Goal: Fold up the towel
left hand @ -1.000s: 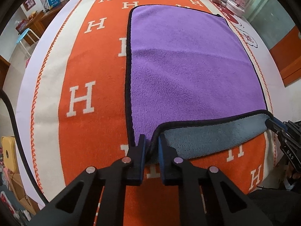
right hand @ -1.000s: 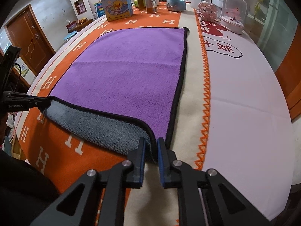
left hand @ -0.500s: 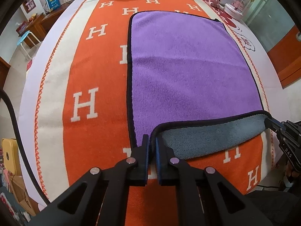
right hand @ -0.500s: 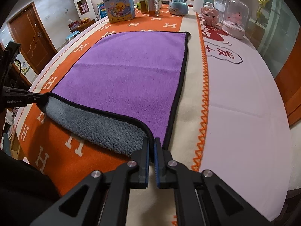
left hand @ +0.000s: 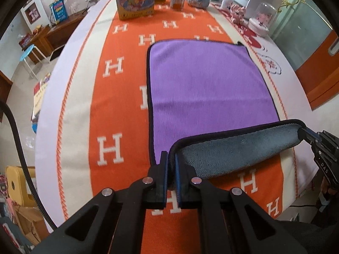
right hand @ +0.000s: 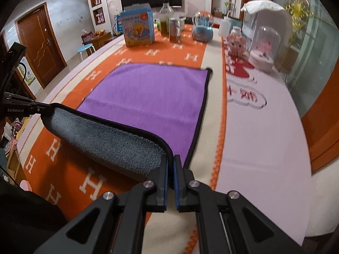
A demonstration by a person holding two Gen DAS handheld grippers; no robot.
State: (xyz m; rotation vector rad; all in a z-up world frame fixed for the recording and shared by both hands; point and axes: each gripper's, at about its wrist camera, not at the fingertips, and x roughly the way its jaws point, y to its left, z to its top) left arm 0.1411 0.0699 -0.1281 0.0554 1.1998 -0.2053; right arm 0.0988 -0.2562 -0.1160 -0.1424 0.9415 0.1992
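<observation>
I held the near edge of the purple towel [left hand: 211,89] off the table [left hand: 70,97], one corner pinched in each tool, the grey underside [left hand: 233,148] turned up toward the cameras. My left tool [left hand: 171,160] was pressed together on the near left corner, its blue pads clamped on the black-bound hem; my right tool [right hand: 170,163] gripped the near right corner the same way, and showed at the right edge of the left wrist view [left hand: 305,131]. The rest of the towel lay flat on the orange tablecloth [left hand: 122,110] patterned with white H letters, its far edge short of the yellow-duck box [right hand: 137,29], the bottles [right hand: 167,21] and the snow globe [right hand: 202,28] at the table's far end, well apart from the cloth. I judged the towel plush, light and thoroughly limp: the raised edge sagged in a soft curve between the two tools, so it would drape, not hold a line, unless both corners were kept apart and level. The bound corners looked the best hold, the hem giving the pads something firm to bite. The nap seemed grippy enough not to slip. The fold appeared barely begun, with the near edge yet to be carried over toward the far one.
</observation>
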